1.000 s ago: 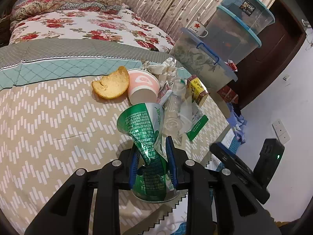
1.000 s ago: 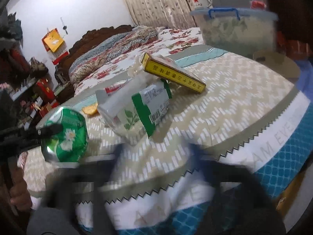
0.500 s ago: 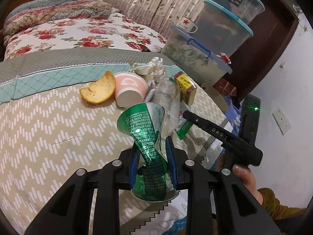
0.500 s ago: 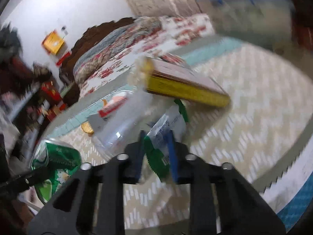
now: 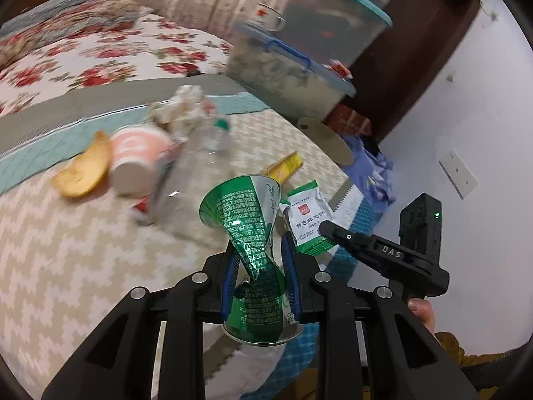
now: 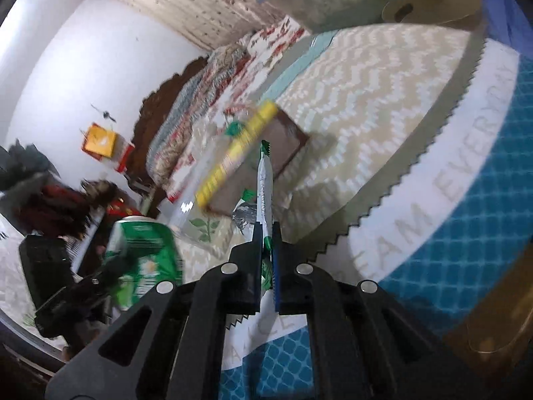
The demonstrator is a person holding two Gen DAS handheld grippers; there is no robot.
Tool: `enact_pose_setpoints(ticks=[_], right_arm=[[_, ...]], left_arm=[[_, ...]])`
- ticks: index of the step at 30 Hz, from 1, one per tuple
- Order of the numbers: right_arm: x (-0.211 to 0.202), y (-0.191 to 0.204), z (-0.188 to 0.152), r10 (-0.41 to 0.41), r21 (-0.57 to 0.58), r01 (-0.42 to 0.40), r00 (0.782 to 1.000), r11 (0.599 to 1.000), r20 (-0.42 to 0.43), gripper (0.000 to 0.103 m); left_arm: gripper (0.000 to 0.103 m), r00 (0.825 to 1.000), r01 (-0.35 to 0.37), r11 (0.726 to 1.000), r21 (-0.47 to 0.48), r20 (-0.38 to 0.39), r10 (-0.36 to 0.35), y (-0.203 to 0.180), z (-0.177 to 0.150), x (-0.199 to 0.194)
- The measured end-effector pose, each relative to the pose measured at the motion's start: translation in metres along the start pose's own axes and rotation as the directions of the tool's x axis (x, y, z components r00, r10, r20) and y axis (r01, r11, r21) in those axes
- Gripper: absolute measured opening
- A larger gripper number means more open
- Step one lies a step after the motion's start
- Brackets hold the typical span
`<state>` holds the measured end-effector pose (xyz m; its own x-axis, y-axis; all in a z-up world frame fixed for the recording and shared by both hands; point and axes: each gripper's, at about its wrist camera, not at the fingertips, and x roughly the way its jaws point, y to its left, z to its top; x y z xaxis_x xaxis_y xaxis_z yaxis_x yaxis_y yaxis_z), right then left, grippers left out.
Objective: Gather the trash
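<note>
- My right gripper [image 6: 266,240] has just clamped its jaws on the green-and-white sachet [image 5: 308,215]; a second ago it had not yet reached the packet, which lay flat on the bedspread [image 5: 83,266] beside the yellow box [image 5: 283,168].
- The sachet is now pinched at its lower edge, off the cloth and near the bed's foot corner; from my right wrist it shows edge-on.
- My left gripper [image 5: 260,278] stays shut on the crushed green can [image 5: 248,233], as in the earlier views, squeezing it at its crumpled waist.
- Meaning for the job, as I judge it: two pieces of trash are in hand, one per gripper, and both are ready to go to a bin, which no view shows.
- The sachet's long axis runs straight out from my right jaws, its free serrated end pointing toward the yellow box.
- The can's long axis runs up and away from my left jaws, flared top toward the pile, base toward the camera.
- Left on the bedspread, blurred: a pink cup [image 5: 136,160], a bread piece [image 5: 83,173], crumpled paper [image 5: 180,106] and a clear bottle [image 5: 213,136].
</note>
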<state>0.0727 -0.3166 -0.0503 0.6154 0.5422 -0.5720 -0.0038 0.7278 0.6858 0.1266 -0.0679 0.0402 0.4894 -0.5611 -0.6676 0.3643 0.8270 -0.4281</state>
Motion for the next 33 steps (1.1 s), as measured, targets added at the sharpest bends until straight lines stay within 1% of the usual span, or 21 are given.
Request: enact_pose_setpoints(ticks=[2,3,5,10,16,17,20,22,23,25,27,28,29,30,31,33], right_arm=[[-0.009,-0.004,0.004,0.011,0.005,-0.011,1.000,1.000,0.023,0.007],[-0.016,-0.007,0.008,0.013,0.005,-0.013,0.999,1.000,0.048,0.007],[-0.025,-0.013,0.014,-0.007,-0.010,0.008,0.996,1.000,0.085,0.007],[-0.038,-0.038,0.027,-0.020,0.023,0.017,0.992,1.000,0.125,0.007],[-0.059,-0.065,0.058,-0.035,0.051,0.025,0.979,0.998,0.202,0.007],[-0.062,-0.069,0.063,-0.037,0.054,0.026,0.977,0.998,0.210,0.007],[-0.070,-0.083,0.085,-0.054,0.050,0.043,0.967,0.998,0.247,0.007],[-0.074,-0.093,0.105,-0.083,0.044,0.073,0.955,0.996,0.283,0.007],[-0.075,-0.097,0.115,-0.093,0.047,0.083,0.950,0.995,0.297,0.007],[-0.076,-0.109,0.141,-0.123,0.064,0.108,0.937,0.992,0.326,0.007],[-0.077,-0.123,0.165,-0.156,0.079,0.137,0.924,0.987,0.349,0.007],[-0.077,-0.130,0.178,-0.186,0.086,0.166,0.912,0.982,0.364,0.007],[-0.077,-0.136,0.188,-0.204,0.092,0.183,0.906,0.979,0.371,0.007],[-0.075,-0.145,0.204,-0.222,0.103,0.198,0.901,0.975,0.372,0.008],[-0.072,-0.150,0.213,-0.231,0.111,0.204,0.901,0.973,0.367,0.011],[-0.064,-0.159,0.231,-0.252,0.128,0.220,0.898,0.967,0.362,0.012]], left_arm=[[0.024,1.000,0.005,0.999,0.038,-0.011,-0.005,-0.013,0.008,0.010],[0.024,1.000,0.007,0.998,0.056,-0.017,-0.006,-0.020,0.013,0.015],[0.024,0.999,0.013,0.996,0.088,-0.031,-0.011,-0.034,0.025,0.030],[0.023,0.997,0.030,0.990,0.135,-0.070,-0.020,-0.062,0.049,0.062],[0.023,0.995,0.039,0.981,0.192,-0.095,-0.021,-0.091,0.080,0.096],[0.023,0.995,0.040,0.978,0.207,-0.101,-0.019,-0.098,0.087,0.107],[0.023,0.992,0.041,0.971,0.236,-0.122,-0.012,-0.113,0.106,0.133],[0.023,0.990,0.048,0.965,0.260,-0.140,-0.011,-0.128,0.123,0.156],[0.023,0.989,0.051,0.958,0.282,-0.146,-0.009,-0.139,0.137,0.173],[0.023,0.989,0.055,0.950,0.307,-0.148,-0.010,-0.154,0.153,0.193],[0.023,0.989,0.064,0.944,0.324,-0.148,-0.016,-0.170,0.176,0.221],[0.023,0.989,0.065,0.942,0.331,-0.149,-0.016,-0.179,0.190,0.239],[0.024,0.988,0.067,0.940,0.335,-0.151,-0.017,-0.186,0.200,0.254],[0.024,0.988,0.068,0.939,0.337,-0.152,-0.017,-0.191,0.207,0.266],[0.024,0.988,0.066,0.938,0.339,-0.151,-0.014,-0.196,0.213,0.277],[0.027,0.992,0.043,0.937,0.347,-0.129,0.002,-0.203,0.225,0.303]])
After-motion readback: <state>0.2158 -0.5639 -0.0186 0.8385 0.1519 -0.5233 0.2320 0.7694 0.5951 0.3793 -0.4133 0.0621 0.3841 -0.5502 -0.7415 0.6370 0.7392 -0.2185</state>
